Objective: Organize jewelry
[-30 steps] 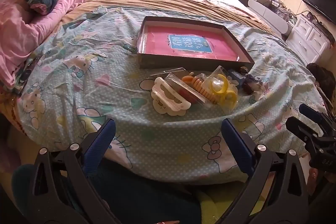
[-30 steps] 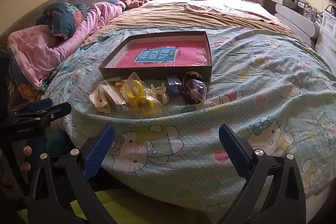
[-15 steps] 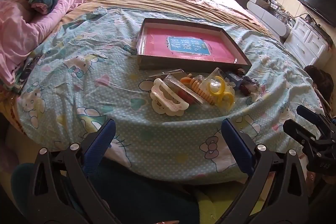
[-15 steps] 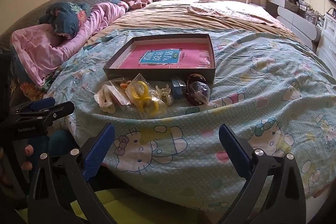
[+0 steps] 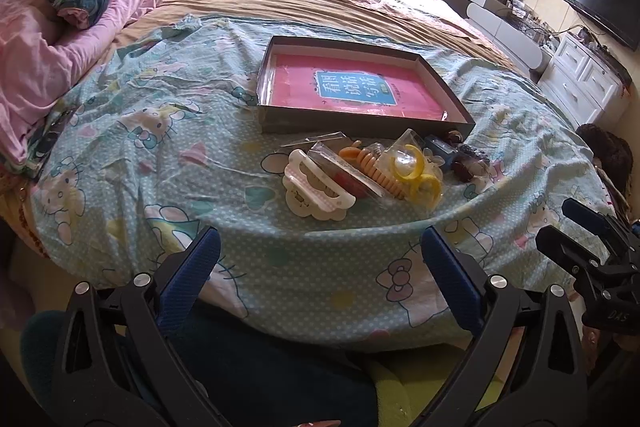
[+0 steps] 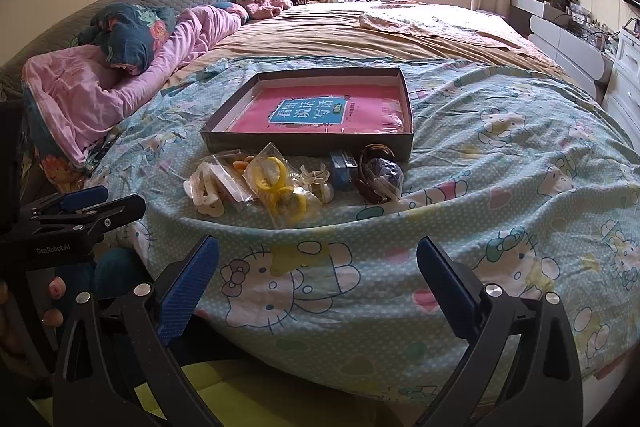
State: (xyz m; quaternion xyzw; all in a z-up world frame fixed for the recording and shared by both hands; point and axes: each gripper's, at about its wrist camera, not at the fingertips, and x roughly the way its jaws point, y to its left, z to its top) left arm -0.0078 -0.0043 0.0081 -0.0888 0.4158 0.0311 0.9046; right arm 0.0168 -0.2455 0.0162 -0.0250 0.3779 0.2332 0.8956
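While both tools hang off the near edge of the bed (image 5: 120,147), nothing is in either one. The left tool (image 5: 320,263) has its blue-padded fingers spread wide and empty, and the right tool (image 6: 318,261) is just as wide open, also holding nothing.

All the jewelry stuff sits in a little pile on the Hello Kitty sheet (image 6: 500,187), just in front of the near wall of a shallow dark box (image 5: 448,95). That box has a pink sheet with a blue label and Chinese characters lying flat in its bottom.

The pile from left to right:
- a white scalloped hair claw (image 5: 318,187), lying on its side
- a clear packet (image 5: 348,175) with something red and orange inside, leaning on the claw
- an orange spiral hair tie (image 5: 378,169)
- a crinkly clear bag with yellow rings (image 6: 280,189), the brightest thing there
- a small clear claw clip (image 6: 316,177), seen only from the right wrist view
- a small blue box (image 6: 344,165)
- a dark brown bangle with a dark purple bundle (image 6: 380,177), at the far right end, touching the box's corner

Pink blanket (image 6: 100,95) is bunched up way off to the left.
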